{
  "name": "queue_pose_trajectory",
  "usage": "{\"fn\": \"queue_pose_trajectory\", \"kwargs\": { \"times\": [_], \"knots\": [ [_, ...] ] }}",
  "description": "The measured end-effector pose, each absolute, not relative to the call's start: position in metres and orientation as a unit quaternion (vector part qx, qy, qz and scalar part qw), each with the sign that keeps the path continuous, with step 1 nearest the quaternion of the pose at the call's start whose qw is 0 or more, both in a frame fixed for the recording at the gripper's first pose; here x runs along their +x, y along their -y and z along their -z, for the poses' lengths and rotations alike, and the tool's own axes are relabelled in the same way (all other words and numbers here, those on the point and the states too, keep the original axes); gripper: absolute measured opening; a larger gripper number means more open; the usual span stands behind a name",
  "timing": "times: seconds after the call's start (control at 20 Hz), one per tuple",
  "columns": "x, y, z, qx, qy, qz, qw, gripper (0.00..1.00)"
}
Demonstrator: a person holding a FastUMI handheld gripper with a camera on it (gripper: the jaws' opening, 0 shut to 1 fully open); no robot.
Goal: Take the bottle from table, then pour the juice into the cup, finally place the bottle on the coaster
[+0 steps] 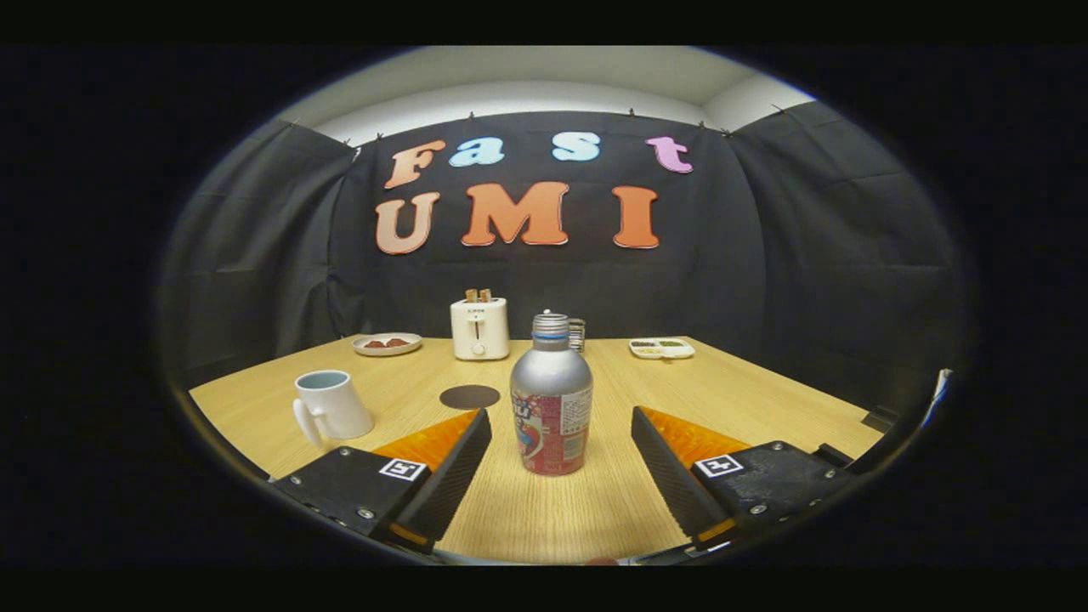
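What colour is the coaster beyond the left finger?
Dark brown coaster, seen in the gripper view; the open claw flanks the bottle.

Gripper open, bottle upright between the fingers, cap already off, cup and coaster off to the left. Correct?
Not quite: the gripper view shows the cap still on the bottle. The rest holds: gripper open, bottle upright between its fingers, cup and coaster to the left.

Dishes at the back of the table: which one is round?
The small round plate with dark red pieces, beside the white toaster. The other dish, the white tray, is rectangular, with compartments. The open gripper straddles the silver bottle.
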State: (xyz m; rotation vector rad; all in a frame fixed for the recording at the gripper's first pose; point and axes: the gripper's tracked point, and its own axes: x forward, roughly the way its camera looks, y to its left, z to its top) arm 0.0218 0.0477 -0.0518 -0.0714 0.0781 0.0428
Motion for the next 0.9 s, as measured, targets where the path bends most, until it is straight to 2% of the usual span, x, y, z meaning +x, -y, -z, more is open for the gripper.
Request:
{"fn": "queue_pose_trajectory", "kwargs": {
  "times": [0.7, 0.8, 0.9],
  "knots": [
    [0.076, -0.059, 0.096, -0.027, -0.094, -0.020, 0.995, 0.99],
    [0.079, -0.060, 0.094, -0.032, -0.093, -0.022, 0.995, 0.97],
    [0.081, -0.062, 0.095, -0.032, -0.096, -0.022, 0.995, 0.88]
  ]
}}
